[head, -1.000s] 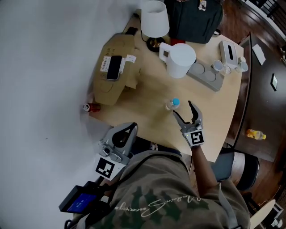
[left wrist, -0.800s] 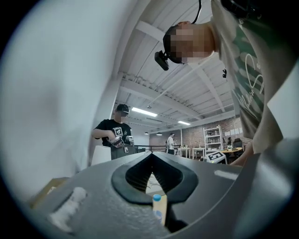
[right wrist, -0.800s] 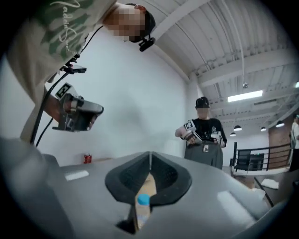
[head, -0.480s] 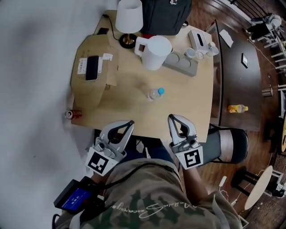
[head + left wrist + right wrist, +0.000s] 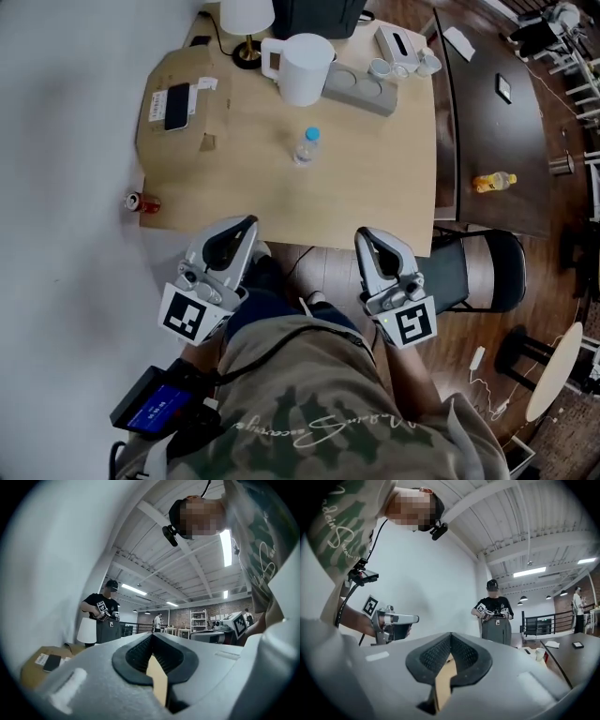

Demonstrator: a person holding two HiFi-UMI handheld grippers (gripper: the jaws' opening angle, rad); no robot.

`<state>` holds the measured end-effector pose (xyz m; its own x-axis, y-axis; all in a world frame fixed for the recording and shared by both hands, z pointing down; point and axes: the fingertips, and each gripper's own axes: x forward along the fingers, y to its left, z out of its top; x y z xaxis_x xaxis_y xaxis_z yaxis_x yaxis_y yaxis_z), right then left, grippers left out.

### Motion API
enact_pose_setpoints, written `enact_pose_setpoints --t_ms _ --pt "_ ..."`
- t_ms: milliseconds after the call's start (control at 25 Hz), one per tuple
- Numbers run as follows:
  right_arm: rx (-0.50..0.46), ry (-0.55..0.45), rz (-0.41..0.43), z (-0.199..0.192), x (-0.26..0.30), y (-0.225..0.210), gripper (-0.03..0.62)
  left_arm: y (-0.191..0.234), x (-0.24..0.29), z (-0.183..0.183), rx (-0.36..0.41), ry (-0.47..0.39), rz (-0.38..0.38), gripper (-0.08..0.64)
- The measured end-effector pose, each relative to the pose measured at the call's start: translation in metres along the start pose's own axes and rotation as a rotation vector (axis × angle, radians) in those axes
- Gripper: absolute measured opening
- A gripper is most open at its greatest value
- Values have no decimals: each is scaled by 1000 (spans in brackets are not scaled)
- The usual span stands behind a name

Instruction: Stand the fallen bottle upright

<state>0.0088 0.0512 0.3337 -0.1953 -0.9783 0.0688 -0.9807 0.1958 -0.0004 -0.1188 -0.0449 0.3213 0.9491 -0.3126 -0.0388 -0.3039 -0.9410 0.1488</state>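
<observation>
A clear water bottle (image 5: pixel 304 147) with a blue cap stands upright near the middle of the light wooden table (image 5: pixel 375 178) in the head view. Both grippers are held off the near edge of the table, close to my body and well short of the bottle. My left gripper (image 5: pixel 245 225) has its jaws together with nothing in them, and in its own view the left gripper (image 5: pixel 152 637) shows only a thin slit between the closed pads. My right gripper (image 5: pixel 364 235) is shut and empty too; the right gripper (image 5: pixel 450 637) points level across the room.
At the table's far side are a white pitcher (image 5: pixel 302 67), a lamp (image 5: pixel 246 17), a grey power strip (image 5: pixel 361 89) and a tissue box (image 5: pixel 398 42). A cardboard box (image 5: pixel 178 127) carries a phone (image 5: pixel 175 94). A red can (image 5: pixel 142 202) lies on the floor; a chair (image 5: pixel 478 272) stands right.
My right gripper let go beside the bottle, shut, and drew back off the table. The left gripper shifted a little too. The bottle stays standing.
</observation>
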Motion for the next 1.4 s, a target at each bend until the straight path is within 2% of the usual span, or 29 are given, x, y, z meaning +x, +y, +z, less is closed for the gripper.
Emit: enact_pose_setpoints --t_ms 200,320,440,520,600,720,840,960,1160,1280,1400 --pt "11 3 -24 -17 -88 -4 3 -83 -13 -13 33 38 26 3" --pt "62 -35 -84 -26 -149 -20 3 -150 -7 -32 72 96 13 3" --pt "69 -145 -156 4 -215 -20 3 -226 -4 -34 43 125 -50 3" --pt "60 -142 -161 9 -231 -13 3 -258 -3 -35 29 141 -110 3" --pt "68 -128 -165 -2 -229 -12 3 -266 -4 -36 43 142 -129 3" --pt "83 -131 -144 -7 -222 -10 3 -263 -13 -35 55 136 -107 3" --pt "99 -153 -77 11 -220 15 3 -264 -28 -25 33 126 -84 3" --pt "61 -156 -9 26 -213 43 3 -263 -47 -16 39 114 -60 3" --pt "65 -158 -23 37 -189 65 2 -240 -72 0 37 80 -23 3" --pt "48 -155 -2 49 -181 88 2 -231 -91 5 26 54 -11 2" --pt "10 -161 11 62 -176 96 2 -220 -100 23 81 -5 50 2"
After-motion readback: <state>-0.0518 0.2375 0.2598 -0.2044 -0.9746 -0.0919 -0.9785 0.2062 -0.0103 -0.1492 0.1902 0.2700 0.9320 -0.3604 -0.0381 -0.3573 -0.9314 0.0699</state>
